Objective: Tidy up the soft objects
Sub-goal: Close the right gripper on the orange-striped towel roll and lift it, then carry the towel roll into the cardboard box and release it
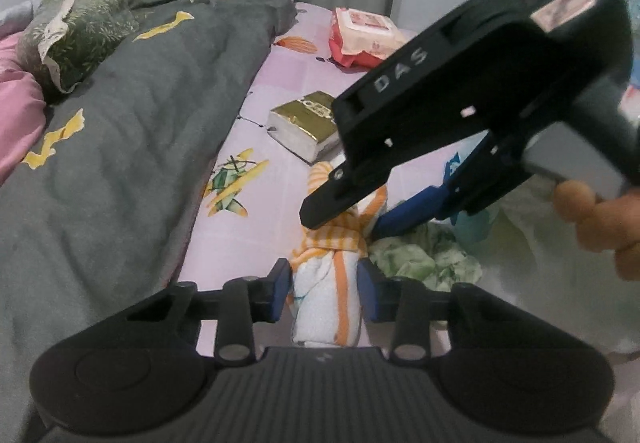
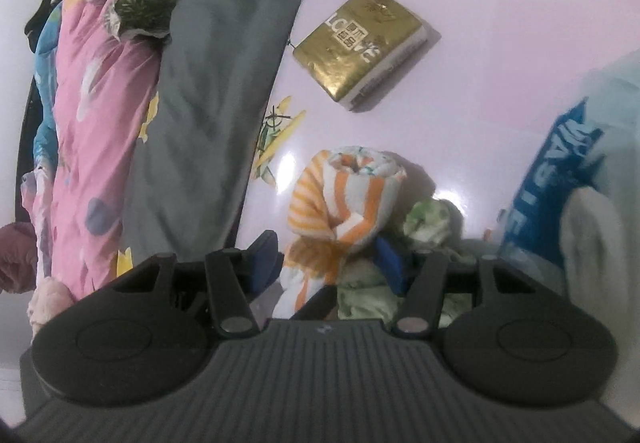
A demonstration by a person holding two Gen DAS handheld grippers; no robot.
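A rolled white towel with orange stripes (image 1: 328,307) lies on the pink bed sheet (image 1: 240,235). My left gripper (image 1: 325,293) is shut on its near end, with a blue pad pressed to each side. My right gripper (image 1: 352,217) comes in from the upper right, held by a hand (image 1: 600,219), and stands open astride the towel's far part. In the right wrist view the towel (image 2: 352,195) shows its rolled end between the spread pads of the right gripper (image 2: 326,263). A crumpled green cloth (image 1: 420,259) (image 2: 428,223) lies against the towel's right side.
A grey quilt (image 1: 140,123) with yellow patches covers the bed's left half, with a green pillow (image 1: 80,27) on it. A gold tissue pack (image 1: 308,123) (image 2: 360,43) and a red-and-white wipes pack (image 1: 364,35) lie beyond the towel. A blue-and-white plastic bag (image 2: 560,171) sits to the right.
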